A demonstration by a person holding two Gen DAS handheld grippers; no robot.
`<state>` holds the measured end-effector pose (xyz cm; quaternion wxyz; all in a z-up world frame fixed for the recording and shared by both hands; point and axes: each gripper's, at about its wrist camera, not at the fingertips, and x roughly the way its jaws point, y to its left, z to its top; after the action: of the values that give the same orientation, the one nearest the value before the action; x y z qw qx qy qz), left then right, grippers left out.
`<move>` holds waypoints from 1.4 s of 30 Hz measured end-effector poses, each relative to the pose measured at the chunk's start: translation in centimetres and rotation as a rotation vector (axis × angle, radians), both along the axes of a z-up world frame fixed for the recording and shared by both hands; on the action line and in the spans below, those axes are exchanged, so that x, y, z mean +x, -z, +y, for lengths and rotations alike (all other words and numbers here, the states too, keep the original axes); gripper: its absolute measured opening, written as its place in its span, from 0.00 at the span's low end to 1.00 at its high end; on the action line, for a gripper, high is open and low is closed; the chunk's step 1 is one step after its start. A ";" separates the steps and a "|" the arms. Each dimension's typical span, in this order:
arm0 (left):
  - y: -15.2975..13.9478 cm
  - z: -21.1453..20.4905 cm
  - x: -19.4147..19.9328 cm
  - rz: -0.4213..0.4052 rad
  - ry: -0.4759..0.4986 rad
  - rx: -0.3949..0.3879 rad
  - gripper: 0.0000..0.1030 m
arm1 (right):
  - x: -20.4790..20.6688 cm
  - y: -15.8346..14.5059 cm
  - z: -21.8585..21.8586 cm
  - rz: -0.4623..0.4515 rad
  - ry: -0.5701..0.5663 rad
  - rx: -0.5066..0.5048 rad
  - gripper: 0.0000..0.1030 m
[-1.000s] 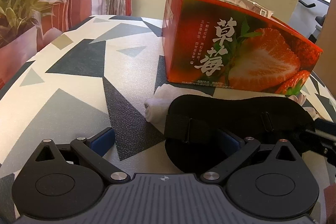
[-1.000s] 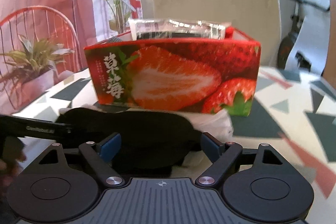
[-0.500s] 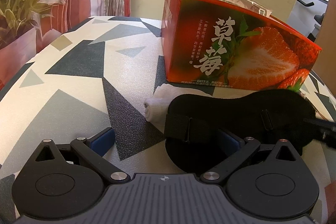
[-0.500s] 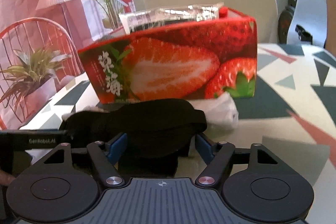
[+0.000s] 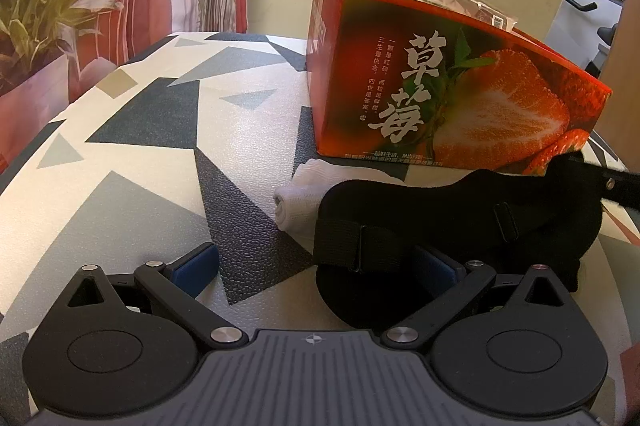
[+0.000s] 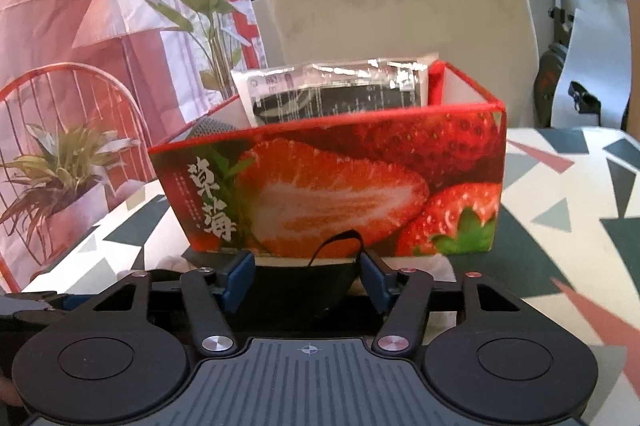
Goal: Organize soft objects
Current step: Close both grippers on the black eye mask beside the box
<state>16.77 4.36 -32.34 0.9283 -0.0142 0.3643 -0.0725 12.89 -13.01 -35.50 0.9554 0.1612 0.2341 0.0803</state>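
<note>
A black eye mask (image 5: 460,218) with a strap lies on the patterned table in front of the red strawberry box (image 5: 448,98). A rolled white cloth (image 5: 298,202) lies under its left end. My left gripper (image 5: 316,262) is open and low at the table; its right finger is under the mask's left lobe. My right gripper (image 6: 306,272) has its jaws around the mask's right end (image 6: 304,286), with the strap loop (image 6: 336,240) sticking up between them; the grip looks loose. The box (image 6: 340,182) holds clear plastic packets (image 6: 340,90).
A beige chair (image 6: 404,18) stands behind the box. A potted plant (image 5: 36,18) and red wire chair (image 6: 68,98) are off the table's left edge. Bare patterned tabletop (image 5: 140,154) stretches left of the box.
My right gripper has pushed forward over the mask's right end and narrowed its jaws around it. The mask's right end has bunched up. The left gripper has stayed put.
</note>
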 end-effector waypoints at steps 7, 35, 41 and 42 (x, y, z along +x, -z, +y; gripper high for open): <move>-0.1 0.0 0.0 -0.002 -0.001 0.002 1.00 | 0.7 2.3 -1.8 0.094 0.047 0.152 0.56; -2.6 2.8 -1.3 -0.029 0.039 -0.282 0.79 | -1.0 3.7 -1.0 0.033 0.033 0.028 0.17; -1.4 2.1 -0.6 0.016 0.043 -0.277 0.78 | -0.9 4.0 -1.6 0.038 0.024 0.071 0.17; -1.2 2.4 -0.7 0.019 0.038 -0.292 0.76 | -0.9 4.0 -1.7 0.038 0.024 0.074 0.17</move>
<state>16.06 6.72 -31.09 0.9114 -0.1428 0.3589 -0.1422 12.04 -14.67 -39.50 0.9450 0.2008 0.2473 0.0742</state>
